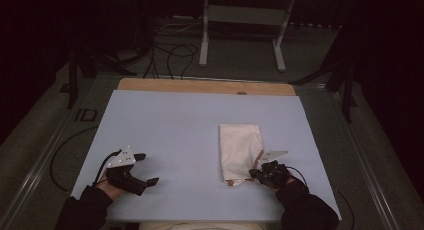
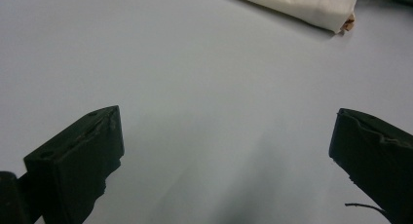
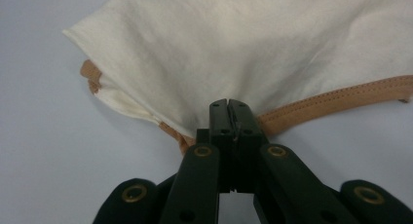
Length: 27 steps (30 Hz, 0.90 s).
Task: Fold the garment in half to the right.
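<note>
While lying folded flat on the pale blue worktop (image 1: 165,125), right of the middle and toward the near edge, shows as a cream cloth bag (image 1: 240,150) with a tan stitched strap (image 3: 341,100) along one side. Sits as a long rectangle running away from the person, one short end nearest the near edge. At that near end, on its right corner, meets the right tongs (image 1: 260,173): clenched on the bag, black jaws pressed together with the cream fabric and the strap's edge pinched between their tips, as seen close up in the right gripper view (image 3: 229,107). Bunches slightly and lifts off the worktop at the pinched corner, with a tan tab (image 3: 90,75) peeking out from the fold at the far left of that view. Well apart to the left, near the near-left corner of the worktop, rest the left tongs (image 1: 145,167), released, jaws spread wide and holding nothing, only bare worktop between them. Far off in the left gripper view, shows the bag's end (image 2: 311,7) at the top right. Beyond the worktop, a wooden strip (image 1: 205,86) along its far edge.
</note>
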Tool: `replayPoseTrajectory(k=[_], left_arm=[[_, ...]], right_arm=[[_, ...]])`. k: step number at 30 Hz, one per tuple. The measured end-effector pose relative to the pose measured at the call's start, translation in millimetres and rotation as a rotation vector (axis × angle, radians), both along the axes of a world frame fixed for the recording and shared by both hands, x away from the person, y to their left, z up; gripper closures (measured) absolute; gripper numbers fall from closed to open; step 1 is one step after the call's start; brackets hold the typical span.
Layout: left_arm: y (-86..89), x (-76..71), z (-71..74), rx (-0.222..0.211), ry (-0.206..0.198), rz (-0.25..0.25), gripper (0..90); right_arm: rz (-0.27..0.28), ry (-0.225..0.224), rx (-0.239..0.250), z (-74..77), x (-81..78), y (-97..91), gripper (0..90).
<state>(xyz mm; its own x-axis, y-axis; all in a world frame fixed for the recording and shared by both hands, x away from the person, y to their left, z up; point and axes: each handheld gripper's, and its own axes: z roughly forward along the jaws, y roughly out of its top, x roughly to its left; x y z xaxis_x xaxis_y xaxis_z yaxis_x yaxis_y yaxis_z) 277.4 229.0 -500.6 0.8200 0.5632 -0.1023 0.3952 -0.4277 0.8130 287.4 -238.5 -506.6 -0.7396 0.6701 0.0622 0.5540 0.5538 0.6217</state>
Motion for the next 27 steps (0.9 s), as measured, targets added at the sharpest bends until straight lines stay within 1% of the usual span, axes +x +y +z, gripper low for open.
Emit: replayPoseTrajectory(k=[1,2,6,7,9,10,11,14,15,18,19,20,21,25,27], left_arm=[[0.1,0.1,0.2,-0.001,0.0,-0.001,0.0],[0.3,0.2,0.4,-0.002,-0.001,0.0,0.0],[0.8,0.1,1.1,-0.005,-0.002,0.002,0.0],[0.9,-0.1,1.2,-0.004,-0.003,0.002,0.0],[1.1,-0.2,1.3,-0.005,-0.004,0.002,0.0],[1.2,-0.1,1.4,-0.005,-0.004,0.002,0.0],[1.4,-0.1,1.4,-0.005,-0.004,0.002,0.0],[1.8,-0.3,1.8,-0.004,-0.007,0.002,0.0],[2.0,-0.4,1.8,-0.004,-0.008,0.002,0.0],[2.7,-0.4,1.6,-0.004,-0.007,0.003,0.0],[2.8,-0.4,1.5,-0.004,-0.007,0.004,0.0],[2.9,-0.3,1.4,-0.003,-0.005,0.004,0.0],[3.0,-0.2,1.4,-0.003,-0.003,0.005,0.0],[2.8,-0.5,1.4,-0.003,-0.004,0.002,0.0],[3.4,-0.6,1.7,-0.001,-0.005,0.003,0.0]], right_arm=[[0.008,-0.004,-0.006,1.3,0.1,0.5,89.7],[0.01,-0.008,-0.001,3.1,0.2,0.8,88.8],[0.019,-0.033,0.034,14.8,5.2,-0.4,83.8],[0.016,-0.042,0.045,18.1,6.8,-0.2,81.4],[0.028,-0.062,0.055,23.9,11.0,0.4,76.4],[0.026,-0.072,0.063,26.4,13.1,1.3,71.6],[0.028,-0.083,0.075,28.9,15.4,1.9,62.7],[0.034,-0.089,0.11,33.8,23.1,4.1,40.1],[0.035,-0.083,0.12,34.4,25.4,4.8,32.9],[0.026,-0.082,0.157,33.8,31.5,3.6,16.2],[0.026,-0.085,0.155,33.1,32.1,3.3,11.8],[0.023,-0.099,0.155,32.5,32.5,2.9,13.4],[0.01,-0.107,0.158,32.3,32.6,1.8,12.7],[0.024,-0.097,0.189,31.8,35.5,-5.3,10.3],[0.026,-0.093,0.196,31.2,35.8,-9.8,9.7]])
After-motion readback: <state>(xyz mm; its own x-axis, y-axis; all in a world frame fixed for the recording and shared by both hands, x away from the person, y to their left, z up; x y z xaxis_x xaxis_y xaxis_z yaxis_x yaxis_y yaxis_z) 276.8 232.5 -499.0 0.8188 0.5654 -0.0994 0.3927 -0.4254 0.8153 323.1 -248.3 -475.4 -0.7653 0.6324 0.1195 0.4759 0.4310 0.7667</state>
